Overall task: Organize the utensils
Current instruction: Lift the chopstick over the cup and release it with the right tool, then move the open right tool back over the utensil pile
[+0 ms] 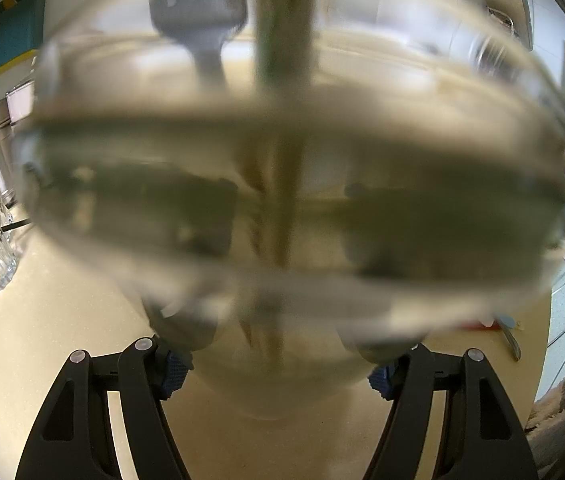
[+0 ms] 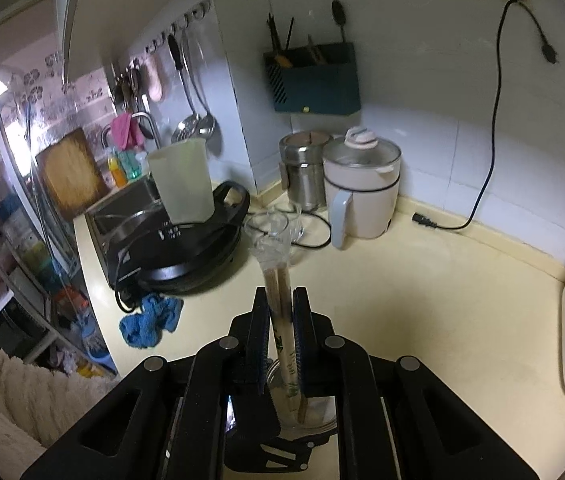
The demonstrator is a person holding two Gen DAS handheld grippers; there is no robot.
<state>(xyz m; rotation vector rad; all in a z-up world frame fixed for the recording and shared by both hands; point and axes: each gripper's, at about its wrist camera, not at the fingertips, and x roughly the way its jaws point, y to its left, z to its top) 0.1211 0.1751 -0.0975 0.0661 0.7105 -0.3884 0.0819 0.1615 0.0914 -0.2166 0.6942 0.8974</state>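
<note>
Cream kitchen counter (image 2: 422, 300) fills both views, meeting white wall tiles at the back.

Low in the right wrist view, the right gripper (image 2: 281, 320) has its jaws nearly together around a pair of wrapped chopsticks (image 2: 278, 300). Whether the blue pads actually press on them, I cannot tell. The chopsticks stand almost upright at lower centre, their lower ends inside a clear glass jar (image 2: 314, 416) at the bottom of the frame.

In the left wrist view, the left gripper (image 1: 276, 376) is clamped on that glass jar (image 1: 282, 200), a pad on each side near its base. The jar is so close it blurs across most of the frame, the chopsticks (image 1: 282, 220) a pale vertical streak through its centre.

The chopsticks look thin, pale wood, sealed in a crinkled clear sleeve with green print. They are probably very light and stiff, and the plastic likely slippery; a hold at mid-length, where the jaws sit, seems best. The jar looks smooth, hard and breakable, so a firm hold low on its wall suits it.

Further out, upper centre, a white electric pot (image 2: 362, 188) stands, and a teal wall holder (image 2: 316, 80) hangs above it. A blue cloth (image 2: 150, 320) lies left of centre.
</note>
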